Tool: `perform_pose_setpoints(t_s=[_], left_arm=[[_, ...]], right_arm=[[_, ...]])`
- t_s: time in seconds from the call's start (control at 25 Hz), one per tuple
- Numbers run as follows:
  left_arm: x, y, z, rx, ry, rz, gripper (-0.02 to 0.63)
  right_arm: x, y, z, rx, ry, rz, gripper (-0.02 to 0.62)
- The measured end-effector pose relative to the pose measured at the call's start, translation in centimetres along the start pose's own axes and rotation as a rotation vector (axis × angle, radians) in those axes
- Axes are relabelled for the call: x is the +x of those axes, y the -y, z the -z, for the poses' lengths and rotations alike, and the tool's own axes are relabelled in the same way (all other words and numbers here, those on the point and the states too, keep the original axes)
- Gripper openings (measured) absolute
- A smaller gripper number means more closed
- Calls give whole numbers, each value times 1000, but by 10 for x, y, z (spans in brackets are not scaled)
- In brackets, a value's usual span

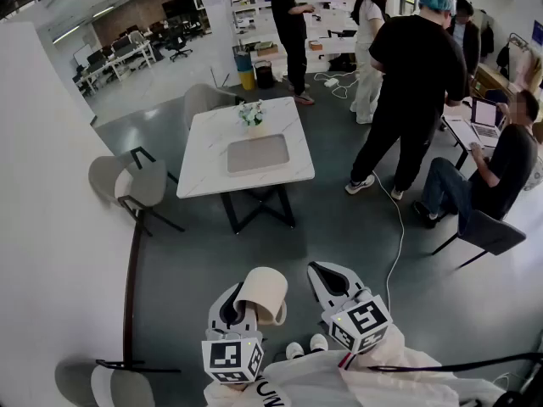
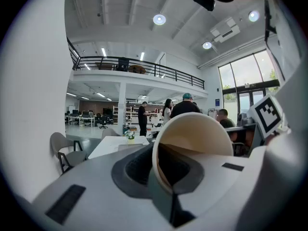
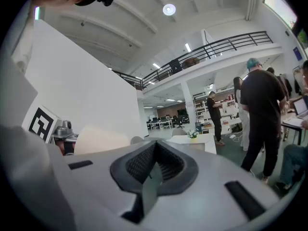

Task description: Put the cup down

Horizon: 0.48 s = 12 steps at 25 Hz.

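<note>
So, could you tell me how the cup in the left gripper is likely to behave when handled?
The cup looks like thin paper and empty, so probably light and crushable. The left gripper pinches its rim wall, so it may flex. Set down, it could tip easily.

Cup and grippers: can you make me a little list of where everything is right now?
cup: beige paper cup, tipped sideways, in the air above the floor
left gripper: shut on the cup's rim
right gripper: shut, empty, beside the left gripper
table: white, farther ahead, not under the cup
on the table: small flower pot, grey tray
cup put down: not yet
</note>
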<state>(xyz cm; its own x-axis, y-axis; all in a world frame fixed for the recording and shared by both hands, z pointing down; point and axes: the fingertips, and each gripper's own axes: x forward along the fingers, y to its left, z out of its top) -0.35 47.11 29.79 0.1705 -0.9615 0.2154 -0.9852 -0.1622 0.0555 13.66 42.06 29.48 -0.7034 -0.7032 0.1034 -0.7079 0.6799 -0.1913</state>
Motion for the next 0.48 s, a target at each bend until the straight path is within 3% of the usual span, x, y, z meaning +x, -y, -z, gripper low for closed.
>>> perform_pose_setpoints(t_s=[0.48], left_arm=[[9,-5,5,-6,-14,-13,44]], right_arm=[[11,4,1,8,-12,-16,5]])
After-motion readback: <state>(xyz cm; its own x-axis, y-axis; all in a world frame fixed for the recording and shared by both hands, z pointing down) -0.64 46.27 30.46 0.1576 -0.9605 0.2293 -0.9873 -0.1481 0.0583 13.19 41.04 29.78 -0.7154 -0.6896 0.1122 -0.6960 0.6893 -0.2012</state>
